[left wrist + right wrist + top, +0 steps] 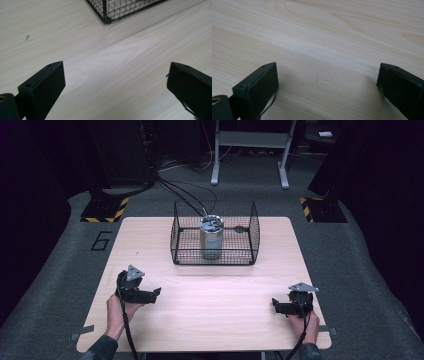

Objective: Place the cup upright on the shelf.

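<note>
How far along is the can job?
Done: nothing visible; the metal can stands upright inside the wire basket. In hand: nothing; left gripper and right gripper both sit open, low over the table, apart from the basket. Left: probably the whole job, reach and grasp included.

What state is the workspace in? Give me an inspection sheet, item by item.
Surface: pale wood table, one small dark mark in the left gripper view.
Job's things: metal can upright inside a black wire basket at the table's far middle.
Clutter: nothing seen.
Grippers: left gripper and right gripper both open and holding nothing, low over the near table, one toward each side.
Cables: one trails from each gripper toward the near edge; more run on the floor behind the basket.
Surroundings: grey carpet, a grey frame's legs, dark stands on striped bases.
</note>
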Available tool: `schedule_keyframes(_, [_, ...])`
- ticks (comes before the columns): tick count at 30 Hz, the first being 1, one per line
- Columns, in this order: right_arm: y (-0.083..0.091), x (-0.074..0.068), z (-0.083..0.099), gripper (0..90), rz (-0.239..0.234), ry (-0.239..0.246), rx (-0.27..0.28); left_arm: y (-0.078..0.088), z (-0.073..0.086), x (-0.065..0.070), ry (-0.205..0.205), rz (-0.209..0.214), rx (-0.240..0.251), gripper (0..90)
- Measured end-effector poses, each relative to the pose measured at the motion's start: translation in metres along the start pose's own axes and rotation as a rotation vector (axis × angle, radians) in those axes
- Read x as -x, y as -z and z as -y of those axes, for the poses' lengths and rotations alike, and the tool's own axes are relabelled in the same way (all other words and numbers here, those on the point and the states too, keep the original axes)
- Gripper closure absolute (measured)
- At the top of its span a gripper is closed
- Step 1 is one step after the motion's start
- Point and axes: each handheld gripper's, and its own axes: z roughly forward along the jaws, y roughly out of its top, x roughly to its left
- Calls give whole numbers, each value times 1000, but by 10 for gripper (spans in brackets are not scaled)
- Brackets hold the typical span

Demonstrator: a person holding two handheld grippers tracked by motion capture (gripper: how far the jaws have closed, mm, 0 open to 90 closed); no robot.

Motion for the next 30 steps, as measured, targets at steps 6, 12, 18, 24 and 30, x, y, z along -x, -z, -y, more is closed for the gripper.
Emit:
schedule_keyframes(6, [0,0,0,33,1,-1,-1,-6,32,-9,41,-37,-25,9])
schedule_keyframes(12, [0,0,0,33,1,-1,-1,-11,53,-17,66,-89,-37,6])
schedule_keyframes(18, [0,0,0,33,0,-1,-1,-14,65,-23,82,-119,-43,2])
schedule_keyframes(24, [0,0,0,33,0,-1,-2,-17,74,-25,111,-118,-47,2])
schedule_keyframes(30, [0,0,0,32,0,-1,-2,-19,76,-27,158,-100,-29,0])
